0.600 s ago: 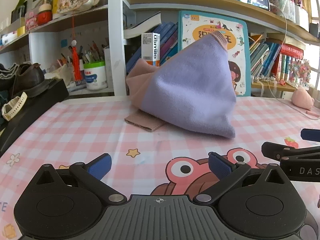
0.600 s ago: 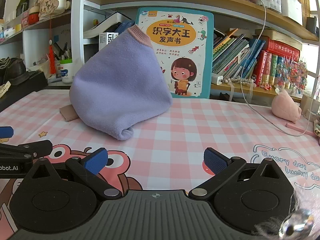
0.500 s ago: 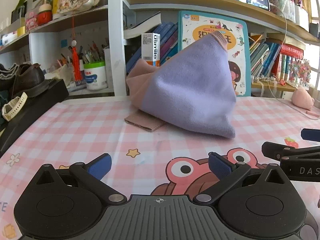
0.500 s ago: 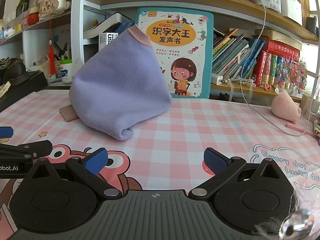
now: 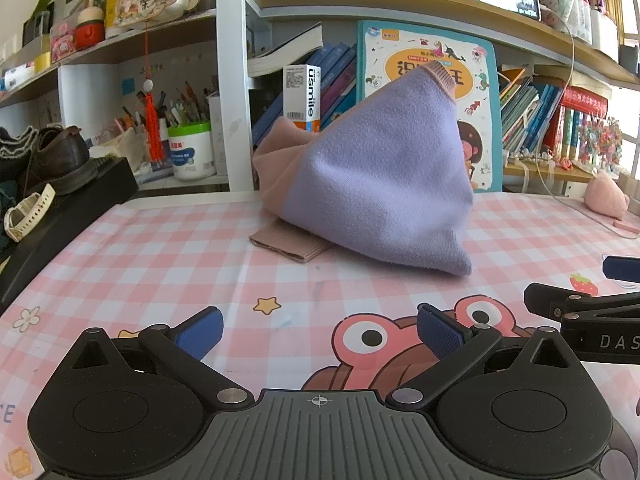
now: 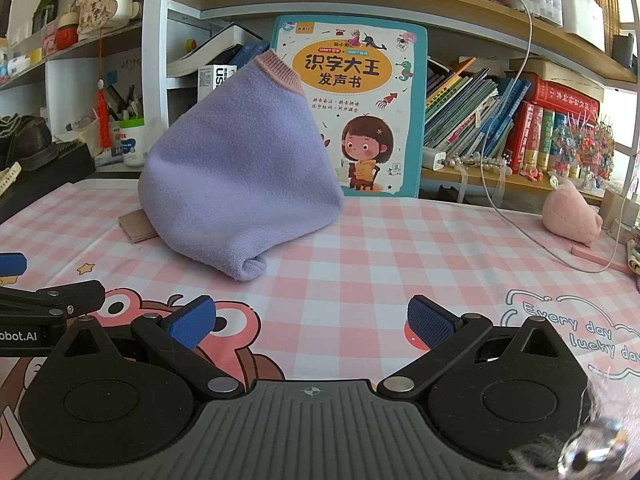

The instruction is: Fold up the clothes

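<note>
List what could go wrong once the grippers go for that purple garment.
1. The purple garment stands in a heap propped against the picture book; pulling it may topple the book.
2. Both the left gripper and the right gripper are open and short of the cloth; pinching the bulging face could catch several layers.
3. The white cable lies on the tablecloth nearby and might snag.

I count one purple-and-pink sweater [image 5: 376, 184], two grippers – left gripper [image 5: 318, 330] and right gripper [image 6: 312, 322] – one big picture book [image 6: 360, 92], one pink plush [image 6: 570, 212], one green-lidded tub [image 5: 190, 150].
</note>
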`<state>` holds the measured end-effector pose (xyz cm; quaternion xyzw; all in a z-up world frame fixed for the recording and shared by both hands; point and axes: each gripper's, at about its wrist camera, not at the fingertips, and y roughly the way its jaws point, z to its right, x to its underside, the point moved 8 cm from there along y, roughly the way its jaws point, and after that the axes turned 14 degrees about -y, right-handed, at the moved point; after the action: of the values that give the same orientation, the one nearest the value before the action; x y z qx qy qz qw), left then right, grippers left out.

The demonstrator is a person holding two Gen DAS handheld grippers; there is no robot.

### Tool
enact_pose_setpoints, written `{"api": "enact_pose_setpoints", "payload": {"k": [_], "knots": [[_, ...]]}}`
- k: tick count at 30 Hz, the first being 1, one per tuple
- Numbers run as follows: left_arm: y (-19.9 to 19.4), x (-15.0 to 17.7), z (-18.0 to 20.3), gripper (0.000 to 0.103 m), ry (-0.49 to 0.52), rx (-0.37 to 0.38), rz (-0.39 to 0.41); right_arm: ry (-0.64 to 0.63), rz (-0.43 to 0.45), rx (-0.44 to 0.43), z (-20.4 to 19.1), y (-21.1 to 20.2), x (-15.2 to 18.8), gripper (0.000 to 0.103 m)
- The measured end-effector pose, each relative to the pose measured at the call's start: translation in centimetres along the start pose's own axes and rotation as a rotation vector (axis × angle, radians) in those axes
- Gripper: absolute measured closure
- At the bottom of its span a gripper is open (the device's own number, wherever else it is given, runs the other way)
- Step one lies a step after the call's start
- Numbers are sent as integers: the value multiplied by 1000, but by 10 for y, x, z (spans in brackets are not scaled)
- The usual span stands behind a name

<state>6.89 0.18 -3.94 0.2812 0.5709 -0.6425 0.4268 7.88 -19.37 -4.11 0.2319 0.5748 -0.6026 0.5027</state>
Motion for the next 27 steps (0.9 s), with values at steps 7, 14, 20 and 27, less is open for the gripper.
{"api": "enact_pose_setpoints", "payload": {"k": [7, 14, 20, 27], "knots": [[0, 0, 1, 0, 3, -1, 1, -1, -1, -1, 0, 1, 0, 0], [1, 0, 1, 0, 5, -1, 2, -3, 0, -1, 0, 1, 0, 0], [0, 1, 1, 0, 7, -1, 3, -4, 0, 0, 0, 1, 0, 0], [1, 1, 2, 0, 7, -3, 3, -5, 1, 0, 0, 1, 0, 0]]}}
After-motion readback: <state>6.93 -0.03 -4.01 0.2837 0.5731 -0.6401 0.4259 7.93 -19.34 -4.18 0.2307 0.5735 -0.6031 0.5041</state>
